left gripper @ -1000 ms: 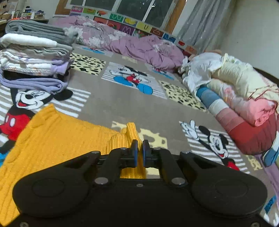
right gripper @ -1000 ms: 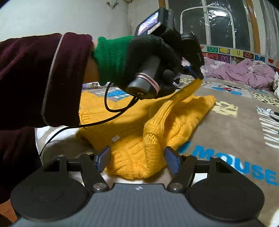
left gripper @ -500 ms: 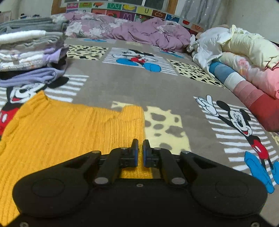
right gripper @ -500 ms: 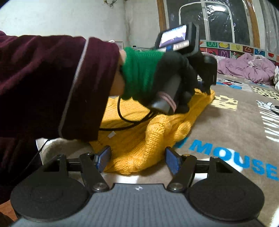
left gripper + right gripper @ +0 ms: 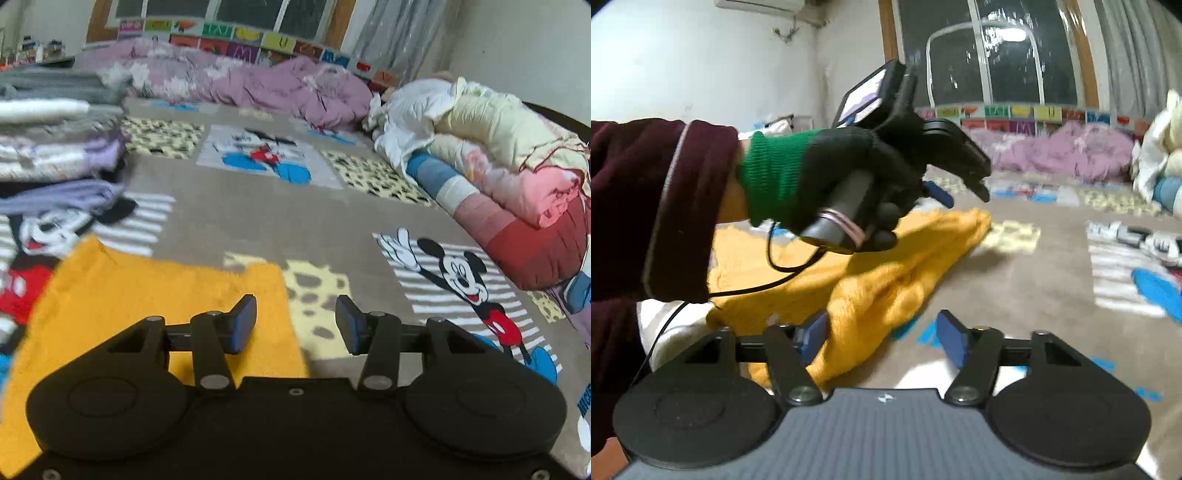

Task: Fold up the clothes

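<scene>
A yellow knit sweater lies on the Mickey Mouse blanket, partly folded, its near edge bunched in the right wrist view. My left gripper is open above the sweater's right edge, holding nothing. In the right wrist view the left gripper hovers over the sweater, held by a gloved hand with a maroon sleeve. My right gripper is open, with the sweater's bunched near edge at its left finger.
A stack of folded clothes stands at the far left. A purple quilt lies along the back under the window. Rolled bedding runs along the right side. The blanket between them is bare.
My left gripper has let go of the sweater's edge, opened and lifted off it. The sweater's edge now lies flat. The right gripper stayed open and barely moved.
</scene>
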`<state>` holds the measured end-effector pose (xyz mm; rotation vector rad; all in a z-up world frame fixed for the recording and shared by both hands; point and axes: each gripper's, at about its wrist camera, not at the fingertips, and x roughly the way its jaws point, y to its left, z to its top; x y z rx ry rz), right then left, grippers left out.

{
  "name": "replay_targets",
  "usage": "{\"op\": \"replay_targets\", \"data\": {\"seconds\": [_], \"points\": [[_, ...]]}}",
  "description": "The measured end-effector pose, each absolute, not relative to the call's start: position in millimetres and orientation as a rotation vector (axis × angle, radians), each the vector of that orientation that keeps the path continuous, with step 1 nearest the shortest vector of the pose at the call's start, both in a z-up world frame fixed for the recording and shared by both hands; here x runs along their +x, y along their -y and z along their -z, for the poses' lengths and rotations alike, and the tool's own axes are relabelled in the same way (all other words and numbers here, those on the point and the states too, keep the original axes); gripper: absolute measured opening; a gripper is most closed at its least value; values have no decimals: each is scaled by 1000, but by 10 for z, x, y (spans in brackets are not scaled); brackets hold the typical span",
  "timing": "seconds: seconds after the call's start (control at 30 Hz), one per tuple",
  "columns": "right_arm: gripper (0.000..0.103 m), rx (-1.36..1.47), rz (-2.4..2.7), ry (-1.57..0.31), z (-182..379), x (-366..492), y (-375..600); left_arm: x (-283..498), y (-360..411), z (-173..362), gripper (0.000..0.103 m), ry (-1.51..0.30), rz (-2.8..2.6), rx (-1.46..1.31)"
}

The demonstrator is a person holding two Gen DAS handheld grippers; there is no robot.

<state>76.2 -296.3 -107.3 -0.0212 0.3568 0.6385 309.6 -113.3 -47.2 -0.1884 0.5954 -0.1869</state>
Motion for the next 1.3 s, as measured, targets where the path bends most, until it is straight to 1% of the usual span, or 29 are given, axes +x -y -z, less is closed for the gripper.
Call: {"op": "replay_targets", "data": {"seconds": [0.03, 0.1, 0.13, 0.2, 0.27, 0.33, 0.43, 0.6, 0.77, 0.87, 0.93, 0.97, 1.03, 1.07, 1.1, 1.13, 1.2, 1.27, 1.3], "points": [[49, -36, -641, -337, 1060, 748, 2912, 3082, 1080, 458, 37, -592, 177, -171], [40, -63, -656, -298, 1033, 727, 2795, 3070, 1027, 483, 28, -596, 157, -89], [38, -74, -664, -282, 1021, 721, 2741, 3063, 1024, 507, 22, -598, 156, -47], [38, -93, -679, -259, 1009, 725, 2635, 3052, 1072, 557, 16, -604, 183, 38], [38, -107, -685, -269, 1014, 790, 2566, 3052, 1168, 613, 15, -601, 214, 119], [38, -115, -692, -297, 1035, 852, 2510, 3092, 1292, 690, 11, -602, 239, 200], [38, -111, -694, -342, 1083, 901, 2484, 3206, 1421, 829, 11, -618, 257, 295], [38, -102, -695, -414, 1165, 974, 2456, 3443, 1482, 1049, 10, -692, 262, 342], [39, -85, -699, -459, 1199, 1023, 2439, 3532, 1581, 1089, 10, -720, 238, 382], [39, -76, -700, -478, 1204, 1038, 2422, 3550, 1588, 1023, 10, -745, 237, 375], [39, -82, -695, -481, 1197, 1016, 2410, 3507, 1505, 878, 11, -733, 233, 309], [38, -80, -689, -474, 1190, 1000, 2413, 3435, 1433, 798, 15, -713, 233, 264], [38, -72, -675, -450, 1174, 964, 2426, 3256, 1277, 652, 30, -672, 234, 190], [38, -59, -668, -434, 1158, 931, 2452, 3133, 1172, 587, 31, -651, 234, 159], [38, -41, -662, -416, 1139, 890, 2489, 3008, 1059, 536, 38, -636, 235, 131], [38, -28, -654, -402, 1121, 847, 2523, 2887, 947, 492, 49, -623, 236, 104], [38, -12, -630, -383, 1083, 735, 2590, 2581, 664, 424, 51, -595, 225, 43], [39, 14, -609, -376, 1055, 637, 2662, 2301, 395, 397, 56, -584, 209, -15], [41, 25, -598, -375, 1044, 598, 2689, 2158, 263, 387, 60, -575, 197, -42]]}}
